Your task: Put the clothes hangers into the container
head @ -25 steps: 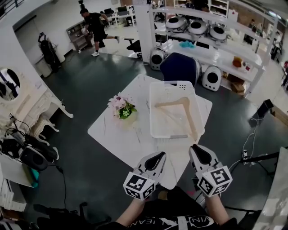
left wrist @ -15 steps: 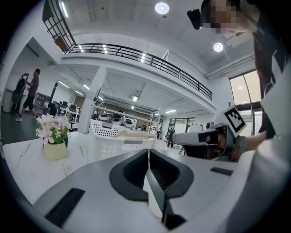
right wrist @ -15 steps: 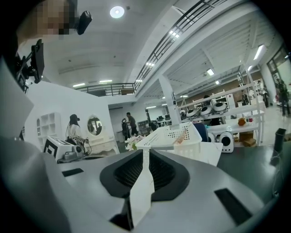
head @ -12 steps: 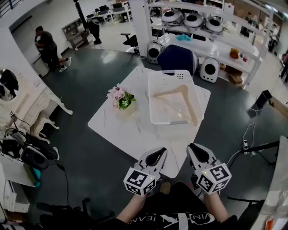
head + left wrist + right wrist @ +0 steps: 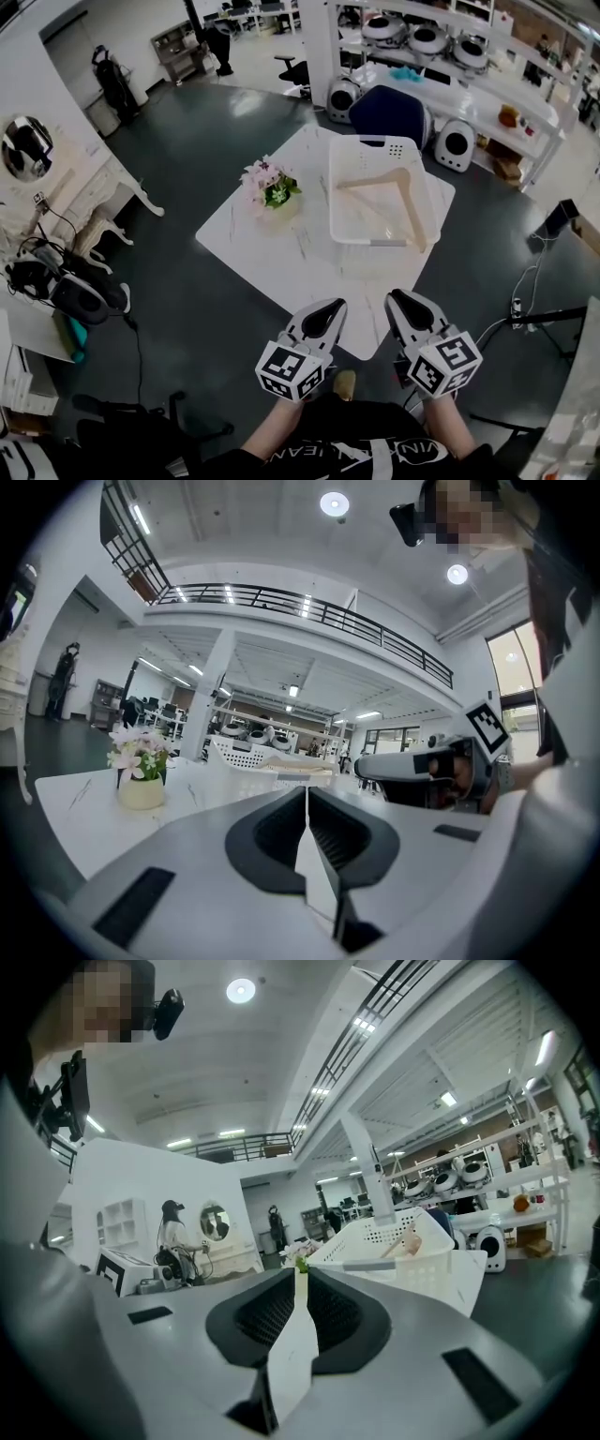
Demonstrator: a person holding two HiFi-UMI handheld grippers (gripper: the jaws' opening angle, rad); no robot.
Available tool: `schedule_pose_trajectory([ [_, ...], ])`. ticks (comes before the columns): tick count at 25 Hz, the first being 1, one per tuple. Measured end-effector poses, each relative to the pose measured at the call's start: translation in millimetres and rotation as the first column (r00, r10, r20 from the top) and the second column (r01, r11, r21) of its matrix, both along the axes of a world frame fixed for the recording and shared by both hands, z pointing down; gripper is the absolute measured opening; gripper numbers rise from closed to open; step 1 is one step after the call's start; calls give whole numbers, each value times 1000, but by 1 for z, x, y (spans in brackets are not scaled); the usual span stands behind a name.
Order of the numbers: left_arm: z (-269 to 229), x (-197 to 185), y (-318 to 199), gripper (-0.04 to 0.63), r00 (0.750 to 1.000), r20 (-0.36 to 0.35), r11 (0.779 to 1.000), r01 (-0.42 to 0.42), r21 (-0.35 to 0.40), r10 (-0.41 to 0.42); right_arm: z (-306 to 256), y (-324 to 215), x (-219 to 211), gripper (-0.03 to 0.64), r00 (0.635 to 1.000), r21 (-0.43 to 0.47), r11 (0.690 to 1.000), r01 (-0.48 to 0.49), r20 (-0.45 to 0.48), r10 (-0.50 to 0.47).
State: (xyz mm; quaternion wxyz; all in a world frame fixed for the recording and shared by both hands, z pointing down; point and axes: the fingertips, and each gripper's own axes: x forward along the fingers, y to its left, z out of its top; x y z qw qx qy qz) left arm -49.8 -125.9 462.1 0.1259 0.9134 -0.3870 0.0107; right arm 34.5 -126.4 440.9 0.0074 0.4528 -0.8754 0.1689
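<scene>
1. Both sets of jaws are pressed together and empty: left gripper, right gripper.
2. Clothes hanger lies inside the container on the surface, ahead, nearer the right gripper.

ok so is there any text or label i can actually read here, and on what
"EAN" and "VIN": white print on the person's dark top, partly cut off, so uncertain.
On the marker cubes of the left gripper and right gripper: square patterns only, no letters.
On the container: nothing readable.
</scene>
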Motion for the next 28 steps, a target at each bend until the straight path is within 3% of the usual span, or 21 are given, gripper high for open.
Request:
schedule_pose_trajectory([
  [18, -10, 33, 81, 15, 1000, 5, 1000, -7, 9, 7, 6, 98, 38, 60, 1000, -50, 999, -5, 3, 5],
  [28, -9, 29, 149, 15, 1000, 18, 1000, 12, 11, -12, 10, 167, 29, 60, 999, -52, 998, 29, 24, -28],
])
